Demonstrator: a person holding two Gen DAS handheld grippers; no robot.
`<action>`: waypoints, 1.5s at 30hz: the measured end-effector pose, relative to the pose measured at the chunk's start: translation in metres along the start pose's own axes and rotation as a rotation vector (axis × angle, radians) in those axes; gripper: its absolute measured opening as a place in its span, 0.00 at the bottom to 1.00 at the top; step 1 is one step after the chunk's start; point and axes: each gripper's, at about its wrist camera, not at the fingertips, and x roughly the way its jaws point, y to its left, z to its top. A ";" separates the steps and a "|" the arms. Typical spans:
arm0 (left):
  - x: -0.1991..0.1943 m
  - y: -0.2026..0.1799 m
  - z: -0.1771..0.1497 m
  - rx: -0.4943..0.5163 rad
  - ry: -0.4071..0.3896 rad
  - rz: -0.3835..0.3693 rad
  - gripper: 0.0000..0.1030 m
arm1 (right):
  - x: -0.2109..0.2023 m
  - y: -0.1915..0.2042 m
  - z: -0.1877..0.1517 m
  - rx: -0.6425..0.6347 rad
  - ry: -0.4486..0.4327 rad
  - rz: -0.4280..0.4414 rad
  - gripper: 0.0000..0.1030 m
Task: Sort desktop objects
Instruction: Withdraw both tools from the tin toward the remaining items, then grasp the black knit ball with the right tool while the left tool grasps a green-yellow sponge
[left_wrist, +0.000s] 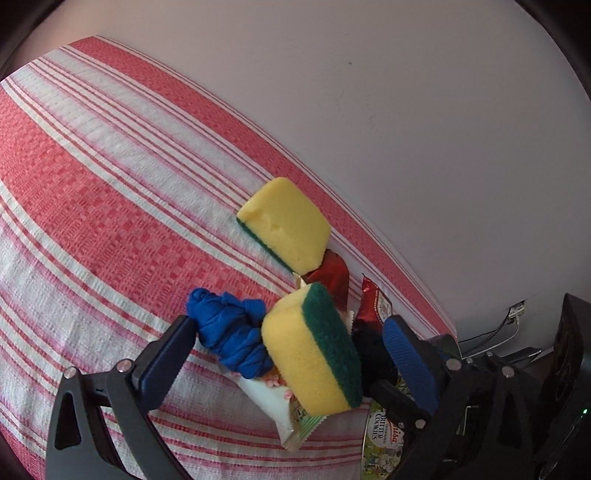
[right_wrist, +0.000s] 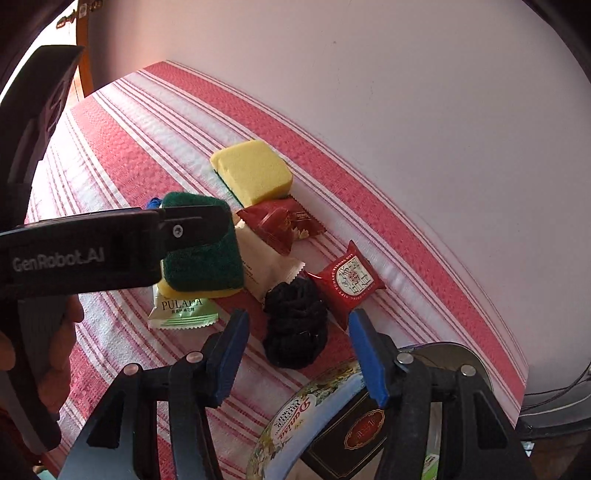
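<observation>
Grippers both apart, nothing clamped. The right gripper (right_wrist: 297, 314) hangs over the rim of the cookie tin (right_wrist: 291, 417), tilted down. The black woolly bundle (right_wrist: 295, 325) lies just beyond the tin, between the pads, with a gap showing on each side.

The left gripper (left_wrist: 288, 325) is further from the tin. Its jaws stand wide around a blue cloth knot (left_wrist: 229, 332) and a sponge (left_wrist: 314, 350) lying green side up, tilted on snack packets. Its pads do not look pressed on the sponge; contact with the cloth is hard to tell.

A second sponge (left_wrist: 284, 225) lies yellow side up, well beyond the tin near the wall. A square red packet (right_wrist: 349, 282) lies just beside the bundle, on its far side from the tin. All of it sits on the striped tabletop (left_wrist: 110, 184).

The step in hand looks like the right gripper's grasp on the bundle. To do it well:
- Drop lower so the pads reach the bundle's middle, not its top loops.
- Keep the pad on the red packet's side clear of that packet, or it gets pinched too.
- The bundle is soft, so close fully before lifting.
- Lift straight up, since the tin rim is right under the gripper.
- Hold the left gripper steady, as the tilted sponge could slide off the packets.
</observation>
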 end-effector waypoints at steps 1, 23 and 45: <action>0.000 0.000 0.000 -0.007 0.001 -0.004 0.99 | 0.003 -0.003 0.003 0.014 0.019 0.020 0.56; -0.002 -0.013 -0.015 -0.021 0.047 -0.094 0.99 | 0.023 -0.028 0.000 0.152 0.071 0.152 0.43; 0.007 -0.066 -0.045 0.201 0.037 -0.031 0.87 | -0.072 -0.047 -0.128 0.477 -0.506 0.355 0.43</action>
